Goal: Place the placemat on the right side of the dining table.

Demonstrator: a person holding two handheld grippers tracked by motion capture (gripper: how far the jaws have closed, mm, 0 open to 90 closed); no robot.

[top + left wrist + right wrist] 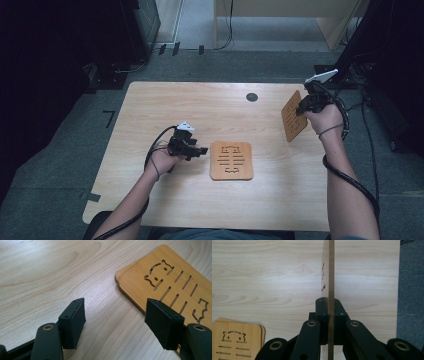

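At the left of the high view, the left gripper (196, 149) lay low over the pale wooden surface (165, 105), just beside the left edge of the stack of wooden boards (231, 160) near the middle. The left gripper view showed its fingers (75, 321) spread wide with nothing between them, one over bare wood and the other over the near corner of the stack (162, 282); a second board edge peeked out beneath the top one, so at least two lay there, slightly out of line. The top board bore cut-out slots and small animal shapes.

Farther right, the right gripper (305, 106) was raised near the right edge of the surface, holding a lifted board (293, 119) on edge, clear of the wood below. In the right gripper view, its fingers (322, 312) were clenched on that board (331, 277), which ran straight up between them, seen edge-on.

The step in hand looked like carrying this board across to join the stack, so the work seemed partway done. The next move would likely call for swinging the right hand inward, tipping the board flat, and lowering it square onto the pile before letting go. The left gripper seemed placed to steady or straighten the stack, perhaps by nudging its offset edge.
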